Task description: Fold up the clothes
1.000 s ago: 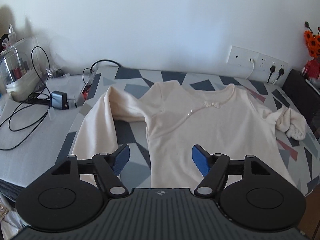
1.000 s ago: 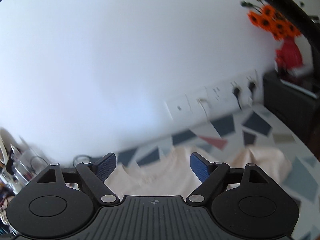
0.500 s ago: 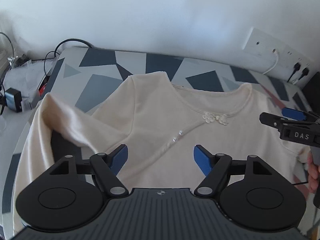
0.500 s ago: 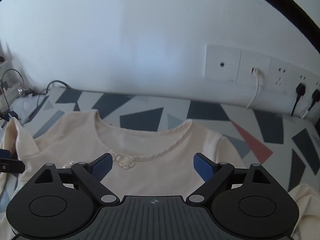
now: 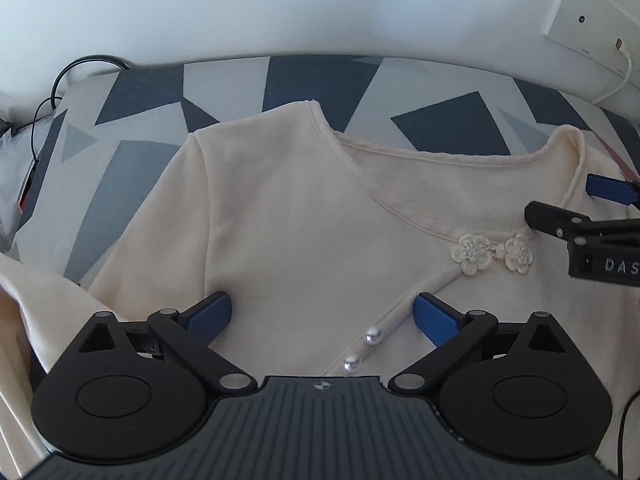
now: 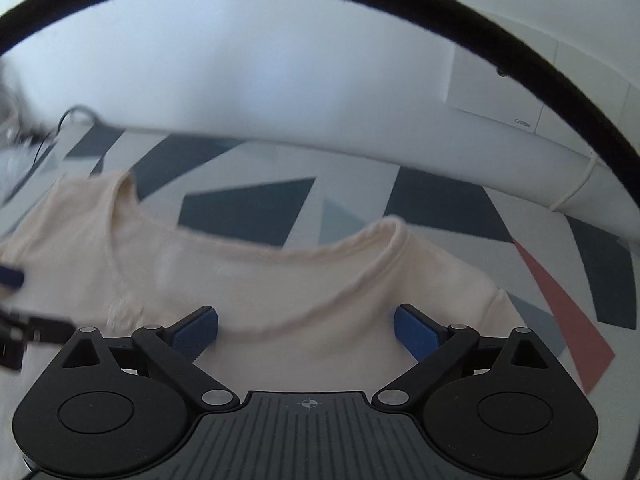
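A cream long-sleeved top [image 5: 304,216] lies flat, front up, on a grey patterned cloth [image 5: 224,80]. It has a flower knot fastening [image 5: 492,256] and two pearl buttons [image 5: 362,348]. My left gripper [image 5: 322,316] is open just above the chest near its left shoulder. My right gripper [image 6: 306,326] is open over the right side of the neckline [image 6: 384,256]; it also shows at the right edge of the left wrist view [image 5: 576,216]. Neither holds anything. The top [image 6: 280,280] looks blurred in the right wrist view.
A white wall with a socket panel [image 5: 588,28] and a white cable [image 5: 616,80] runs behind the table. Black cables [image 5: 68,76] lie at the far left. A black cord [image 6: 360,12] arcs across the right wrist view.
Both grippers have moved forward and down toward the collar of the top. Both stayed open. The top has not moved.
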Available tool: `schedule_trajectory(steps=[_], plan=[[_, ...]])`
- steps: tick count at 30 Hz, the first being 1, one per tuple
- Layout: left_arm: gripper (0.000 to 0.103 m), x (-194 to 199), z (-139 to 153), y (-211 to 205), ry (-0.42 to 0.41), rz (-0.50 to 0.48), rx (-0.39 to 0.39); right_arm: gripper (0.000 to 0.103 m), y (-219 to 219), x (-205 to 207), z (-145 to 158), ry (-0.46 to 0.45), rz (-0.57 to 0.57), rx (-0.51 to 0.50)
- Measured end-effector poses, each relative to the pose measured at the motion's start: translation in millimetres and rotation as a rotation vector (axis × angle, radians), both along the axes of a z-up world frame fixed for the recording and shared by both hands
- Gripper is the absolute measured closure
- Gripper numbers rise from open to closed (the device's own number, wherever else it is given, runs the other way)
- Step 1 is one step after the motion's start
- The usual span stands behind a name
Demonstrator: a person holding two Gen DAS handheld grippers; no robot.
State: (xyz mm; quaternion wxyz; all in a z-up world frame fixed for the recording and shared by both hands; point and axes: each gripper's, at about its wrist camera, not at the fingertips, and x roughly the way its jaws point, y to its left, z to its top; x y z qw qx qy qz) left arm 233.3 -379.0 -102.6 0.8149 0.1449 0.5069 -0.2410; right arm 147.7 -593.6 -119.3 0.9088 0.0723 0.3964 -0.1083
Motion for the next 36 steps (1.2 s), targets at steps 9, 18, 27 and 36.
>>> schedule_trajectory(steps=[9,18,27,36], plan=[[0.002,12.8,-0.3,-2.5,-0.028,-0.031,-0.023,0.018,-18.5,7.8,0.6,-0.017,-0.111,-0.017],[0.000,14.1,-7.2,-4.0,-0.107,-0.033,-0.067,0.096,-39.1,8.8,3.0,-0.059,-0.204,-0.070],[0.000,24.9,-8.2,-10.4,-0.108,-0.047,-0.067,0.084,-41.3,9.3,6.4,-0.115,-0.259,-0.046],[0.000,26.4,-8.1,-12.3,-0.096,-0.033,-0.060,0.042,-17.7,-48.9,27.0,-0.076,-0.243,-0.020]])
